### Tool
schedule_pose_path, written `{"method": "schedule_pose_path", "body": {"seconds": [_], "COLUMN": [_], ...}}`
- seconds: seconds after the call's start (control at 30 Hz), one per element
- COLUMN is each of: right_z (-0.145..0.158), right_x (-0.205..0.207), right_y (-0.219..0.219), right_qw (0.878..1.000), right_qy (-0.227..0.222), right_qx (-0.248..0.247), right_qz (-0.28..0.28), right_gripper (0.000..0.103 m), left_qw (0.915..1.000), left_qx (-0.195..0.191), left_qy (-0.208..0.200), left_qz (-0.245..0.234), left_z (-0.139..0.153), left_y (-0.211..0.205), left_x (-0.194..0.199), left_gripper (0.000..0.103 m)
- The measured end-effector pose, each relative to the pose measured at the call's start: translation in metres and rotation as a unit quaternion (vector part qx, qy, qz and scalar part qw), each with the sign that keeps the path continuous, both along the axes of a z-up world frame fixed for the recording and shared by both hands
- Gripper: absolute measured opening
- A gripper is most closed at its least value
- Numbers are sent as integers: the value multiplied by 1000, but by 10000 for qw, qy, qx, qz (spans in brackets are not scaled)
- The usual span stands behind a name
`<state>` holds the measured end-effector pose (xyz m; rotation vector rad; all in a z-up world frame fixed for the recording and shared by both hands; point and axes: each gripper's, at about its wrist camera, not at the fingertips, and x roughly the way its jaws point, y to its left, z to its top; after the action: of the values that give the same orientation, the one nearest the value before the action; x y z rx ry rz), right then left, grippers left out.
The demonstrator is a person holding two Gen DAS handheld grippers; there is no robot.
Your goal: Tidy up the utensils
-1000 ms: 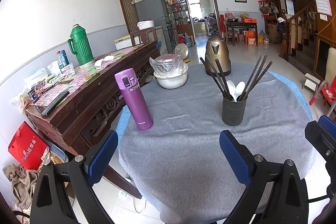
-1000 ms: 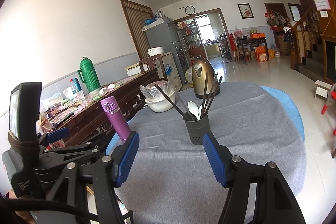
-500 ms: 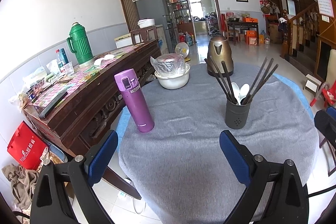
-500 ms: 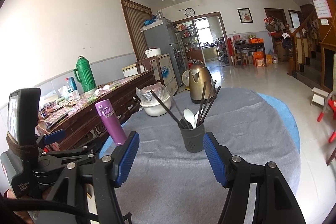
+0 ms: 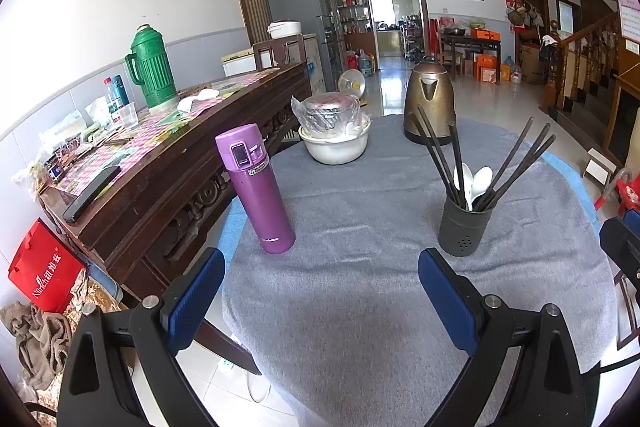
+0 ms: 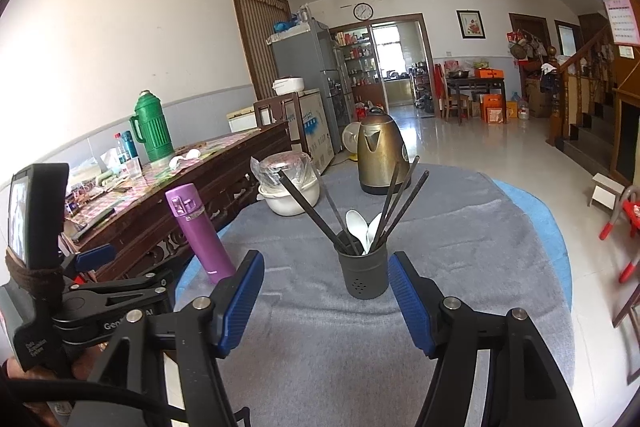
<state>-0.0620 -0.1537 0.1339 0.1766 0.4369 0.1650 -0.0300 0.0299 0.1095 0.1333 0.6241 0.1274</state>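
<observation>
A: Utensil holder sits on the grey cloth of the round table, right of centre, standing upright. Dark grey cup with small holes low on its wall.

B: Which way from the tools?

A: Dead ahead of the right gripper, just beyond its blue pads and lined up with the gap between them. From the left gripper it's ahead and off to the right, beyond the right-hand pad. So the right hand looks nearer and better lined up, my call.

B: Contents?

A: Dark chopsticks and white spoons. Chopsticks fan out, some leaning left, some right, long axes running up and away from the cup mouth. Spoons stand bowl-up in the middle, lower than the chopstick tips.

B: Gripper states?

A: Both released, jaws spread wide, nothing between the pads. Neither touches the holder.

B: Anything loose on the cloth to sort?

A: None visible. Everything looks already in the cup, so the next move is probably pulling a piece out, or the job's near done. Can't tell which.

B: Neighbours?

A: Purple flask stands upright to the left, well apart. White bowl with a bagged pot in it and a bronze kettle sit at the far edge. Wooden sideboard runs along the left wall.
</observation>
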Motion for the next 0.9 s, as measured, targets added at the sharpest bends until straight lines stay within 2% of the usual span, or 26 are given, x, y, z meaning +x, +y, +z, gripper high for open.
{"method": "schedule_pose_path", "body": {"seconds": [0.57, 0.9], "right_z": [-5, -22], "right_x": [38, 62], "right_y": [17, 10], "right_qw": [9988, 9976], "right_qy": [264, 509], "right_qx": [-383, -459], "right_qz": [158, -8], "right_gripper": [68, 68], "left_qw": [9993, 9979], "left_qx": [-175, -158], "left_qy": [334, 618], "left_qz": [12, -135], "left_z": [-15, -37], "left_y": [9, -2], "left_x": [27, 56], "left_gripper": [97, 97]}}
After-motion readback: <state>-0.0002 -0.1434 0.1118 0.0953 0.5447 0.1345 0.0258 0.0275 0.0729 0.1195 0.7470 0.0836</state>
